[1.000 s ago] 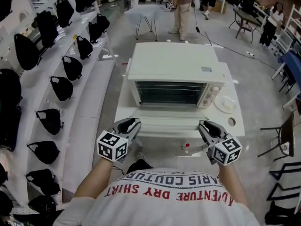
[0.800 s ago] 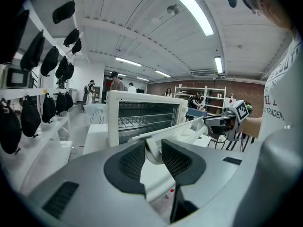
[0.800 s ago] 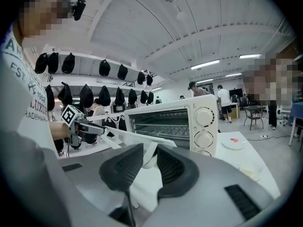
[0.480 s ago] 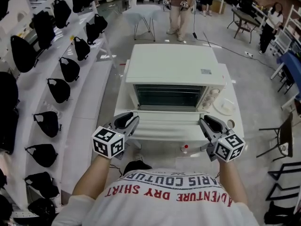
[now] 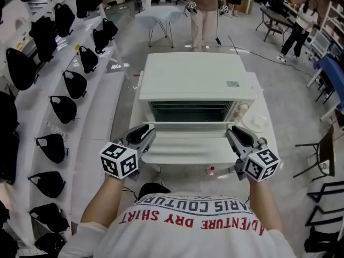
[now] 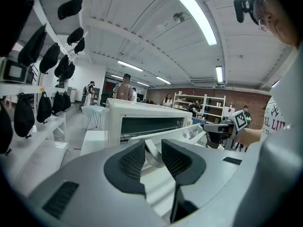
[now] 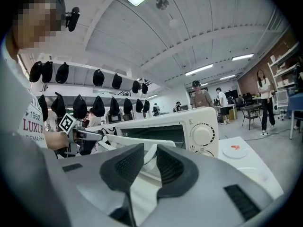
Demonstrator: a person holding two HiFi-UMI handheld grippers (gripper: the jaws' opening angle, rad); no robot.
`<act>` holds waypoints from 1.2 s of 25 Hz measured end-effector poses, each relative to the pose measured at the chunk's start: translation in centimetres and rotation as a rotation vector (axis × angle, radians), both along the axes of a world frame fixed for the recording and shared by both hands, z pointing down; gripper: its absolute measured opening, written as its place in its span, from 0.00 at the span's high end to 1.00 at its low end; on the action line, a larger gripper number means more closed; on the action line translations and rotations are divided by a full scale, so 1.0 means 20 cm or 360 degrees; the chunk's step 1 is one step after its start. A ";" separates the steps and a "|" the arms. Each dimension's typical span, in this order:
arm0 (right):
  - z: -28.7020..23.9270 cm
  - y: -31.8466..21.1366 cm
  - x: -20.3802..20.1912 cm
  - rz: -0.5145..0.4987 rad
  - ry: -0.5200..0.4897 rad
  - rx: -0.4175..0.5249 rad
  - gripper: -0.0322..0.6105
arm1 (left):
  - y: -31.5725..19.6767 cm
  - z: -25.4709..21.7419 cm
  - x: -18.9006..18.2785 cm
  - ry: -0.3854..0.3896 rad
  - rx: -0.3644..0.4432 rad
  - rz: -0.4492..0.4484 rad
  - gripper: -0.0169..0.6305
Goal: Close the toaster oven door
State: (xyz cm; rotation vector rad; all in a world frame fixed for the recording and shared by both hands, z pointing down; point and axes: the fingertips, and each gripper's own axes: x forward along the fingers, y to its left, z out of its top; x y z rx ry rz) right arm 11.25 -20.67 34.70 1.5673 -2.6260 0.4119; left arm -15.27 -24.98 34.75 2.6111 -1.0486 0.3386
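Observation:
A white toaster oven stands on a white table, its drop-down door open toward me and tilted a little upward. My left gripper is at the door's front left corner, shut on the left end of the white door handle, which sits between its pads. At the front right corner, my right gripper has the handle's right end between its closing jaws, and the pads touch it. The dark oven cavity and knobs show behind.
Shelves with several black caps run along the left. A small white plate lies on the table right of the oven. People stand at the back, and a dark chair is at the right. A small bottle lies below the table edge.
Both grippers have moved a little forward toward the oven along with the door's front edge. The right jaws have narrowed slightly on the handle.

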 end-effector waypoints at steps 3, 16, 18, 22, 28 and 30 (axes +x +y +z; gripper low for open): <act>-0.02 -0.03 0.01 0.0012 -0.0015 0.0012 0.82 | -0.03 -0.02 0.01 0.0037 -0.0002 0.0000 0.78; -0.08 -0.17 0.03 0.0036 -0.0036 0.0047 0.82 | -0.17 -0.08 0.03 0.0078 0.0046 0.0000 0.78; -0.09 -0.19 0.03 0.0038 -0.0037 0.0054 0.82 | -0.19 -0.09 0.03 0.0077 0.0052 -0.0001 0.78; -0.10 -0.23 0.04 0.0046 -0.0043 0.0074 0.82 | -0.24 -0.10 0.03 0.0078 0.0052 0.0000 0.78; -0.12 -0.28 0.05 0.0063 -0.0051 0.0106 0.82 | -0.28 -0.12 0.04 0.0075 0.0063 -0.0012 0.78; -0.13 -0.29 0.05 0.0076 -0.0066 0.0110 0.82 | -0.30 -0.12 0.04 0.0058 0.0060 -0.0011 0.78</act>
